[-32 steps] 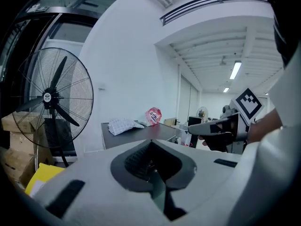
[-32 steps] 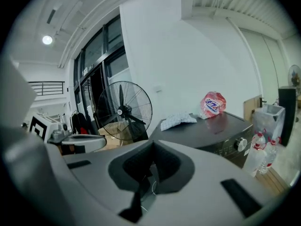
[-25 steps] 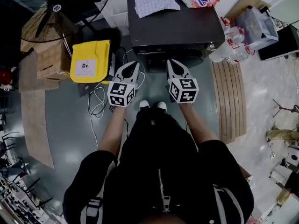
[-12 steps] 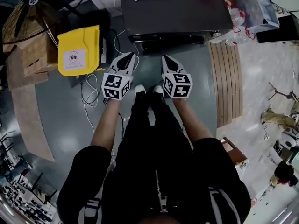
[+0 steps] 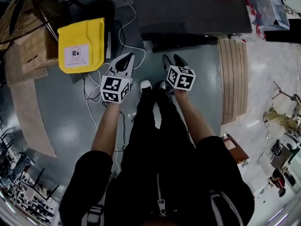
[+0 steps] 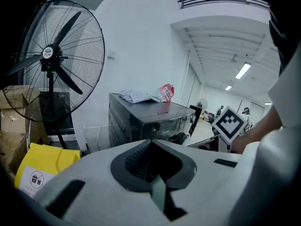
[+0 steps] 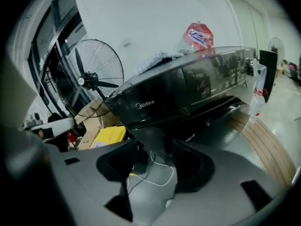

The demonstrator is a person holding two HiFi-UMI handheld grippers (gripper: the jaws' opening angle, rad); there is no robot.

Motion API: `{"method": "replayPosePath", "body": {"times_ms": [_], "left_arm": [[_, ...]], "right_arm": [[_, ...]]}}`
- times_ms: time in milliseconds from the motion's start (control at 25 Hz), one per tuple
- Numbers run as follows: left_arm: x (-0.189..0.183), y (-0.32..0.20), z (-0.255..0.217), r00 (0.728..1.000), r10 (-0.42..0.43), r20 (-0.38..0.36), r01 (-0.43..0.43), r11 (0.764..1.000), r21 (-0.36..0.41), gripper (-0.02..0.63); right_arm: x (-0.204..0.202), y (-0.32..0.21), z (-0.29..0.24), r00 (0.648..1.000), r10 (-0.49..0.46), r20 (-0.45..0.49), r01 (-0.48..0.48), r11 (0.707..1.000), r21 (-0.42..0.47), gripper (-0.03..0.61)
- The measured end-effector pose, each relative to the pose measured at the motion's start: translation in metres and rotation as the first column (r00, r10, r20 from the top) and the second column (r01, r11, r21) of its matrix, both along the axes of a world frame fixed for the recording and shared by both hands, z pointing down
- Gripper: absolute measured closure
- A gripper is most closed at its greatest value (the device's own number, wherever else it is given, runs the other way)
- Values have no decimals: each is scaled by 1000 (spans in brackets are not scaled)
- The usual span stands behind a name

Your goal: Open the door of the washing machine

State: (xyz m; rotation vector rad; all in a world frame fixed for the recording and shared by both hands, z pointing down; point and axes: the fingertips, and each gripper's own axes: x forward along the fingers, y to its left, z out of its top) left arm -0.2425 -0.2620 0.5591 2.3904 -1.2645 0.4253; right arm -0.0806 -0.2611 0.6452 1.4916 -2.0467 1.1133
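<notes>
Our right hand-held gripper (image 5: 172, 59) had just been opening its jaws, and now they stood wide apart. Nothing was between them. We saw only the floor (image 7: 155, 197) and a white cord (image 7: 162, 175) through the gap. Our left hand-held gripper (image 5: 127, 57) had its jaws pressed together, with nothing in them. Both had come down lower than a second before and sat closer to the floor, just above our shoes (image 5: 146, 85). The washing machine (image 5: 190, 8) stood right in front of us, dark and shiny, with a cloth (image 6: 136, 96) and a red bag (image 7: 197, 36) lying on top. Its door (image 7: 221, 109) was on the front side, and it looked shut to us. Neither hand-held gripper was touching it yet. A yellow box (image 5: 82, 45) and a big fan (image 6: 51, 60) stood off to the left, out of the way. We think the wide jaws meant the right one was getting ready to take hold of the door. So the job had only just begun, and the reach to the door was still to come.
</notes>
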Motion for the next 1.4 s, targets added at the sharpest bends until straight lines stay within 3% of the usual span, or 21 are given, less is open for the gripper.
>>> {"method": "replayPosePath", "body": {"times_ms": [160,280,480,640,1000,1200,1400], "left_arm": [[-22,0,16,1000,-27,5,27,999,-25,609],[-39,0,27,999,-46,3,47,998,-44,609],[-62,2,45,998,-57,0,57,996,-62,609],[-75,7,61,998,-59,-2,58,995,-84,609],[-96,23,90,997,-79,4,79,988,-135,609],[-107,26,96,996,-94,8,94,985,-145,609],[-103,24,95,994,-112,-13,109,983,-147,609]], "right_arm": [[-2,-14,36,996,86,-16,-87,994,-73,329],[-5,-15,72,985,169,-34,-173,972,-157,316],[-2,-12,124,938,343,-42,-340,897,-282,308],[4,-13,149,899,431,-80,-434,848,-305,307],[5,-38,186,854,501,-140,-519,804,-291,328],[7,-42,191,862,489,-133,-504,804,-314,335],[7,-36,191,849,507,-151,-528,793,-303,354]]}}
